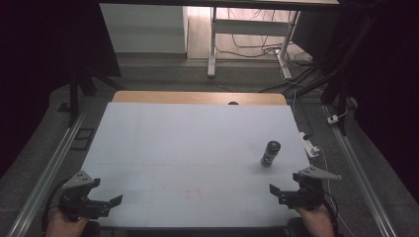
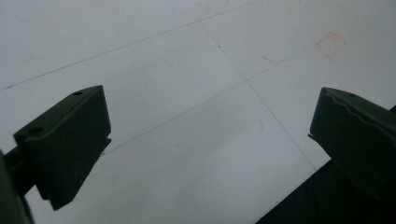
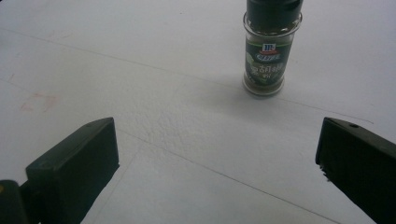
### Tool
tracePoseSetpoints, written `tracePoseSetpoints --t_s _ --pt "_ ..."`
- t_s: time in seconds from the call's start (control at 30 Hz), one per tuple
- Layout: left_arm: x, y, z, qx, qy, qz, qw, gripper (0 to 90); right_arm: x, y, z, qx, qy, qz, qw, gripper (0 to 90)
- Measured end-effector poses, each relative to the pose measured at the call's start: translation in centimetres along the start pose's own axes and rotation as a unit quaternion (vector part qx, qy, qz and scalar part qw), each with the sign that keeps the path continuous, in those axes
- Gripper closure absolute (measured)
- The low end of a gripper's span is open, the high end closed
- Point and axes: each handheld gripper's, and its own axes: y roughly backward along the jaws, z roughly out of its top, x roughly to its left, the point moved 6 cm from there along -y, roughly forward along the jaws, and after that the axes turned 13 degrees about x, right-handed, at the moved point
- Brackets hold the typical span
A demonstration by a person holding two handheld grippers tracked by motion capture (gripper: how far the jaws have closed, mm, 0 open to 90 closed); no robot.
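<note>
A small spice jar [image 1: 270, 153] stands upright on the right side of the white bench [image 1: 188, 143], near its right edge. With clear walls that look like glass, a dark cap and a green label, it is probably light, rigid, smooth and easy to tip; the body below the cap looks the best place to hold. The right gripper [image 1: 274, 191] rests just short of it, jaws wide apart and empty. The left gripper [image 1: 114, 202] sits at the near left corner, well apart, jaws likewise spread.
</note>
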Motion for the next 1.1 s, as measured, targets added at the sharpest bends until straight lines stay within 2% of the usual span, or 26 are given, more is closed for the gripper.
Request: tracePoseSetpoints --t_s 0.37,0.6,1.1 --pt "0.09 0.08 -0.01 -0.003 0.003 -0.021 0.9998 0.0 0.32 -0.09 -0.21 0.017 0.012 -0.003 0.9998 0.0" --pt "0.03 0.07 0.03 -0.002 0.0 -0.024 0.9997 0.0 0.23 -0.15 -0.28 0.023 0.004 -0.002 0.9997 0.0" --pt "0.0 0.11 -0.16 0.0 0.002 -0.023 0.9997 0.0 0.41 -0.36 -0.13 0.03 0.011 -0.002 0.9995 0.0"
